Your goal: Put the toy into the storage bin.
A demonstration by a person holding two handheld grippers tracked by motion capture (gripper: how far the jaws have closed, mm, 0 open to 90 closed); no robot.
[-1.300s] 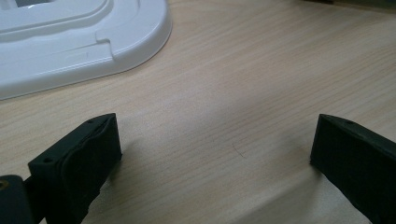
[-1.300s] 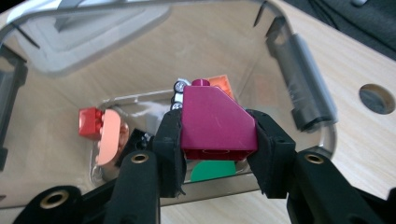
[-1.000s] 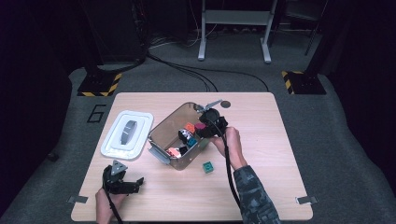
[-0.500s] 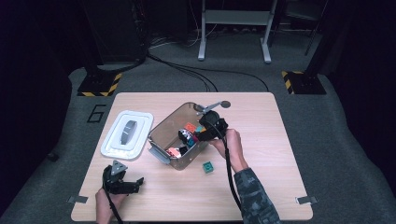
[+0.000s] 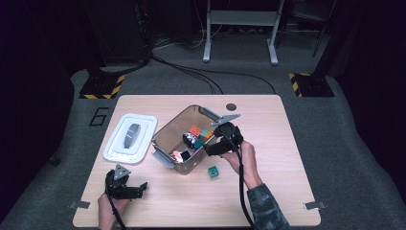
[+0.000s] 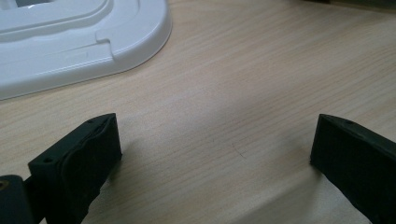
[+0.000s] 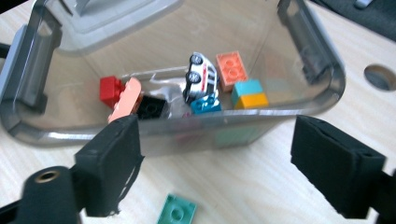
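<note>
Right gripper [image 5: 210, 148] in the high view sits at the near long wall of the clear bin [image 5: 165, 135], at about 3 o'clock from the bin's middle, with its jaws pointing toward the bin; they have just been opening and nothing is between them. A green brick [image 5: 213, 171] lies on the table [image 5: 287, 143] just outside the bin, at 6 o'clock from that gripper and close to the right hand [image 5: 239, 160]. Inside the bin lie coloured bricks and a toy car [image 5: 190, 139]. At 9 o'clock from the bin the white lid [image 5: 130, 138] lies flat on the table. Left gripper [image 5: 135, 189] rests low at 7 o'clock from the bin, well apart from it, jaws spread.

Left gripper view: the two black jaws stand wide apart over bare wood, nothing between them, and the corner of the white lid [image 6: 84, 42] lies at 11 o'clock.

Right gripper view: the jaws are wide open with only the bin wall [image 7: 224, 128] beyond the gap. Past the wall lie the toy car [image 7: 201, 77] on its side, an orange brick [image 7: 232, 69] at 1 o'clock from it, a teal-and-yellow brick [image 7: 250, 94], a blue brick [image 7: 205, 105], a black brick [image 7: 152, 107], a red brick [image 7: 111, 89] and a pink piece [image 7: 126, 100]. Outside the bin, the green brick [image 7: 176, 211] lies at 6 o'clock, near the lower jaw edge.
</note>
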